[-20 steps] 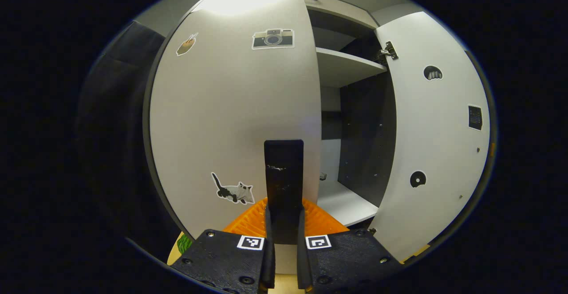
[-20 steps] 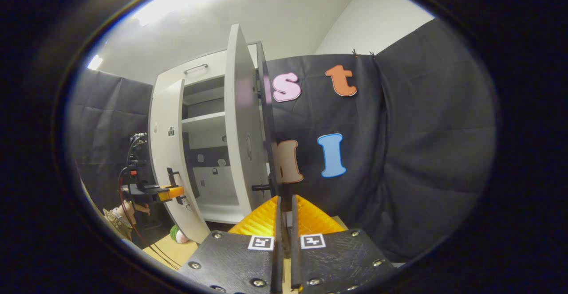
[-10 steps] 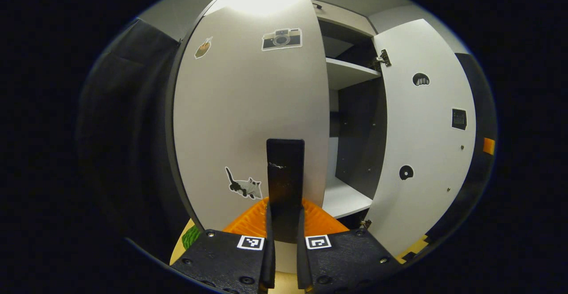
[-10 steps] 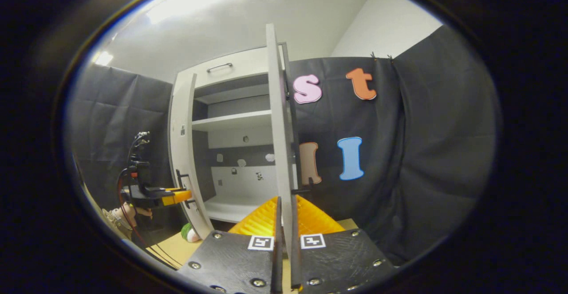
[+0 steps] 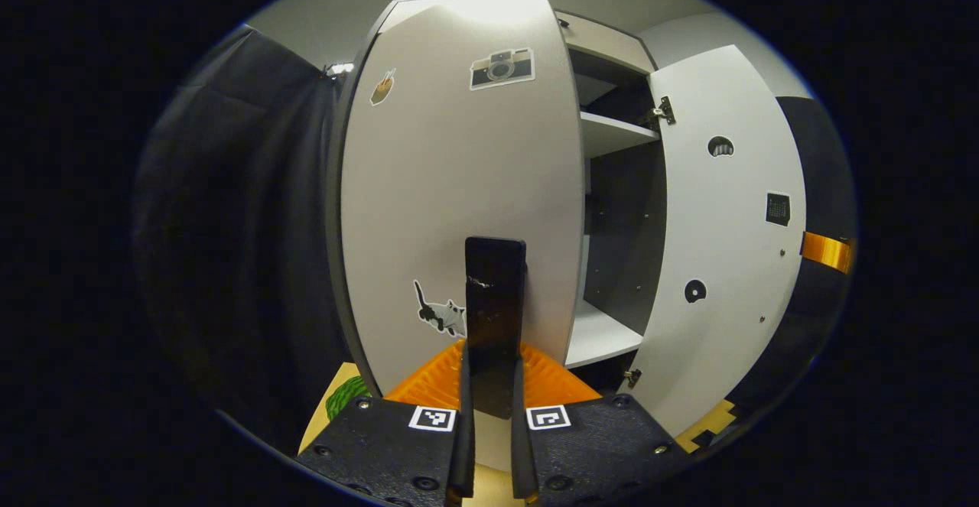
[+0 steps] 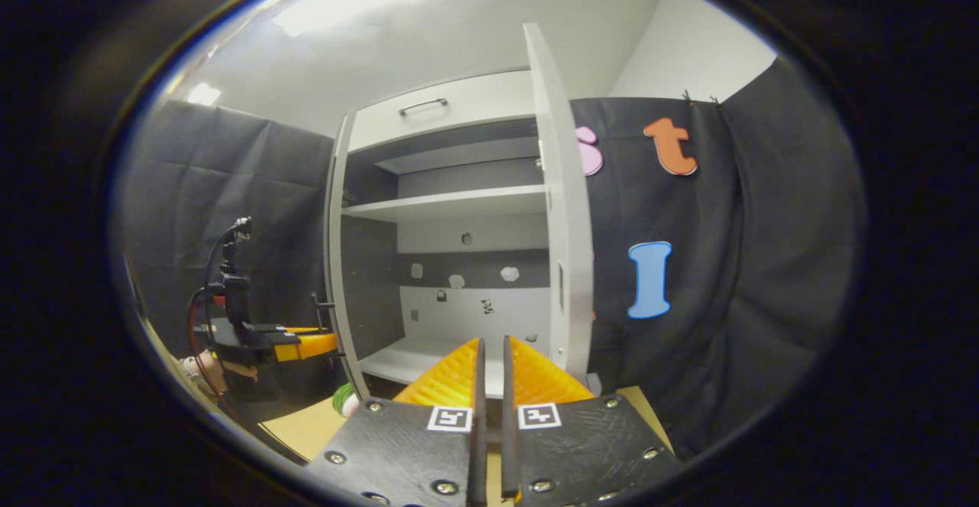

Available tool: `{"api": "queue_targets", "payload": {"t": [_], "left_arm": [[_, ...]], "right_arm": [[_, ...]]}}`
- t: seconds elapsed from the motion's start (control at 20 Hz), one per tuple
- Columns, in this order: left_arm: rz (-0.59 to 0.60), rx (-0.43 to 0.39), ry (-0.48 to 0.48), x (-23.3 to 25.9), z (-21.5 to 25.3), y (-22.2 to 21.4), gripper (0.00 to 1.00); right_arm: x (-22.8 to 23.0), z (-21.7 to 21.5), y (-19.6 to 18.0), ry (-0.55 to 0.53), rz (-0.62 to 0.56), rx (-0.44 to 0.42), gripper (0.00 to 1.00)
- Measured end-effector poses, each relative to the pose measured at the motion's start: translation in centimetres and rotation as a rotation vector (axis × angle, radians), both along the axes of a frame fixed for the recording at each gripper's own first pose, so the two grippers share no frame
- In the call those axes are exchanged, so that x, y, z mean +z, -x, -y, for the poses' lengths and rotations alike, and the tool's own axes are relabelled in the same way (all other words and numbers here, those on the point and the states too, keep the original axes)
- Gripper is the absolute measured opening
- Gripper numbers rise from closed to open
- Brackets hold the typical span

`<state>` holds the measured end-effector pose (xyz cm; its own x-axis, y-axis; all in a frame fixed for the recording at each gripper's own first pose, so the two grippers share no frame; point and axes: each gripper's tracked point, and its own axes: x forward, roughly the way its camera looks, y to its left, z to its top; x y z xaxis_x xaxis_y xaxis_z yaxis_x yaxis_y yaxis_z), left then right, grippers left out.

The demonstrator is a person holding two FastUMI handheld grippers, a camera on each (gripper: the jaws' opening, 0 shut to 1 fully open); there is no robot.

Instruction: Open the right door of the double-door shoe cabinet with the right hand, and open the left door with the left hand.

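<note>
Both doors swung wider; left gripper (image 5: pixel 489 385) clamps left door's handle (image 5: pixel 495 293).

Both doors swung wide; the cabinet's lower shelf (image 6: pixel 398 358) lies open between left door (image 6: pixel 336 262) and right door (image 6: pixel 570 247)

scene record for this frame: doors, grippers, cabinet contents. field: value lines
left door: swung open, stickers on its outer face
left door handle: dark bar, clamped between the fingers
left gripper: shut on the handle
right door: open, seen edge-on in the right gripper view
right gripper: nearly closed, touching nothing, off the door
cabinet: shelf bare as far as visible
</note>
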<state>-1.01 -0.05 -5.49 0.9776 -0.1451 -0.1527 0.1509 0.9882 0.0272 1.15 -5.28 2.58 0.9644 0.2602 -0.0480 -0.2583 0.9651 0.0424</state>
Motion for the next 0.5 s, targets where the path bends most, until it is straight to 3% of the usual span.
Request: {"api": "queue_targets", "payload": {"t": [0.5], "left_arm": [[0.001,0.05,0.002,0.4,-3.0,2.4,0.19]], "right_arm": [[-1.9,-5.5,-2.9,-0.01,-0.04,0.139,0.07]]}}
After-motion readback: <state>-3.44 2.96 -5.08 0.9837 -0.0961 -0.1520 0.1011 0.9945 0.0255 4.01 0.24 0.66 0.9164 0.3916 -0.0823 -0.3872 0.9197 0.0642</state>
